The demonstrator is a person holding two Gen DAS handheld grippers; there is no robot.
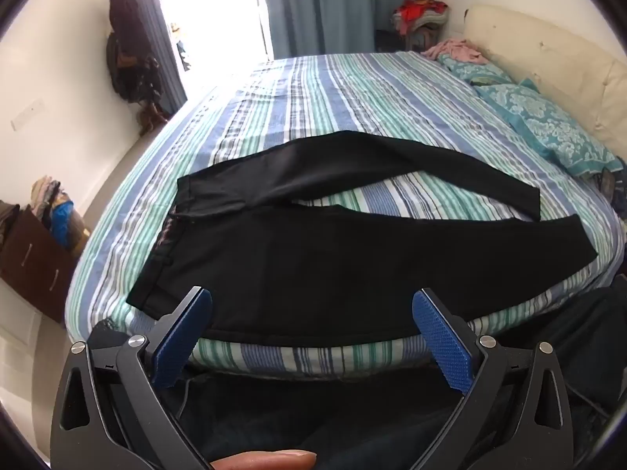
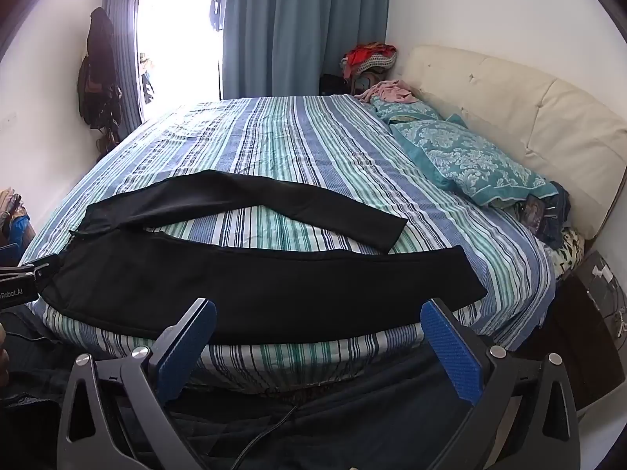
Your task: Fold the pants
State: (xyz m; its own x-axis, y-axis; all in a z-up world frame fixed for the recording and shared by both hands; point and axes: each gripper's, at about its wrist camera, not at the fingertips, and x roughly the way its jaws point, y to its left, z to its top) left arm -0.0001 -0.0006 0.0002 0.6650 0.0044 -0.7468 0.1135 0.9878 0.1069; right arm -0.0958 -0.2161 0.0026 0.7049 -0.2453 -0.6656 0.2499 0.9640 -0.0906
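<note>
Pants [image 1: 352, 258] lie flat across the striped bed [image 1: 345, 90] at twelve o'clock from my left gripper [image 1: 311, 305], waistband toward nine, both legs splayed toward three. My left fingers [image 1: 182, 337] stand wide apart, holding nothing. My right gripper [image 2: 317, 317] hangs likewise spread, near the closer leg's edge.

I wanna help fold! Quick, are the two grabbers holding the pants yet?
Left gripper: open, holding nothing, above the near edge of the black pants.
Right gripper: open, holding nothing.
</note>
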